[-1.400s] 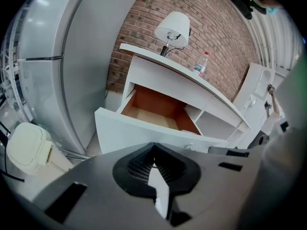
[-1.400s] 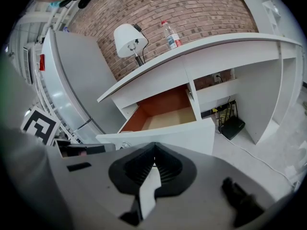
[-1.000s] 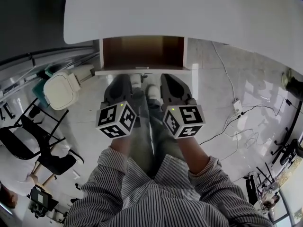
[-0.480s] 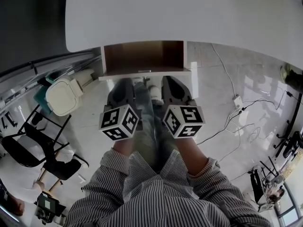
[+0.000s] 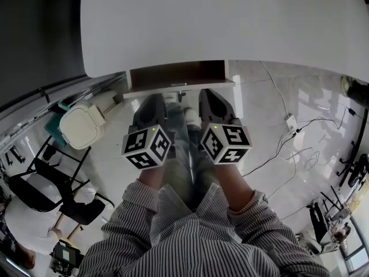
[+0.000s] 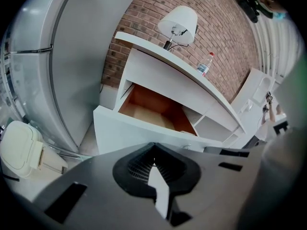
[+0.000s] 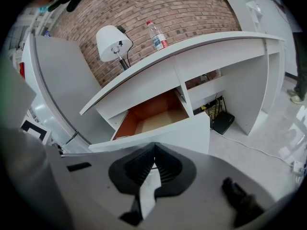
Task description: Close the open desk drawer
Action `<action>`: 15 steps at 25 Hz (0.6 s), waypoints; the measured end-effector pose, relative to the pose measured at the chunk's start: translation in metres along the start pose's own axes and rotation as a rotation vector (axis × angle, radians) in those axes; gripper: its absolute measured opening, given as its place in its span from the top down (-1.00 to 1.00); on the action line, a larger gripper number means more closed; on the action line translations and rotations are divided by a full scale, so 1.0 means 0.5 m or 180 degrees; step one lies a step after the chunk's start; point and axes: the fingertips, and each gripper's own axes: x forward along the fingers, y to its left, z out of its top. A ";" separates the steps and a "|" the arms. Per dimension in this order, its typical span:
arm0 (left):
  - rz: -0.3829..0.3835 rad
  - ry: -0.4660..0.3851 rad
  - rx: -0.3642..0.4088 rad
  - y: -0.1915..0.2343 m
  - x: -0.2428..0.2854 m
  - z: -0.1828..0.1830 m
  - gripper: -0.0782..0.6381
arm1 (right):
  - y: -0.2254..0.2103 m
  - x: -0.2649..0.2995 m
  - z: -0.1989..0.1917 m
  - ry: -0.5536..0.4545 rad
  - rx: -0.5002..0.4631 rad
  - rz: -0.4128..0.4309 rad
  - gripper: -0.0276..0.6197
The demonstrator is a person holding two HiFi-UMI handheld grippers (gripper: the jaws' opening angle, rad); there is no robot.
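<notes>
My left gripper (image 5: 153, 101) and right gripper (image 5: 211, 96) are both clenched on nothing, just before the drawer (image 5: 176, 75), which juts partly out under the surface (image 5: 219, 22). I'd push its front evenly and straight so it doesn't skew.

surface: white desk (image 7: 216, 42) | on top: lamp (image 7: 109, 43), water bottle (image 7: 157, 36), both upright, apart | behind: brick wall (image 7: 192, 8)

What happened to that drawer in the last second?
The drawer has slid further in under the desk top, so less of its brown inside shows. The left gripper and right gripper moved forward with it. Nothing was grasped: both grippers' fingers are together, empty. The drawer is still partly open.
</notes>
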 end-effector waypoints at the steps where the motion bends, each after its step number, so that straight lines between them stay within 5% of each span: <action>1: -0.0008 0.0004 0.0006 -0.001 0.003 0.003 0.75 | -0.001 0.003 0.003 -0.0006 0.0006 -0.0009 0.86; 15: -0.0057 0.0027 0.0079 0.005 0.044 0.059 0.75 | 0.005 0.048 0.051 -0.0080 0.0103 -0.0060 0.86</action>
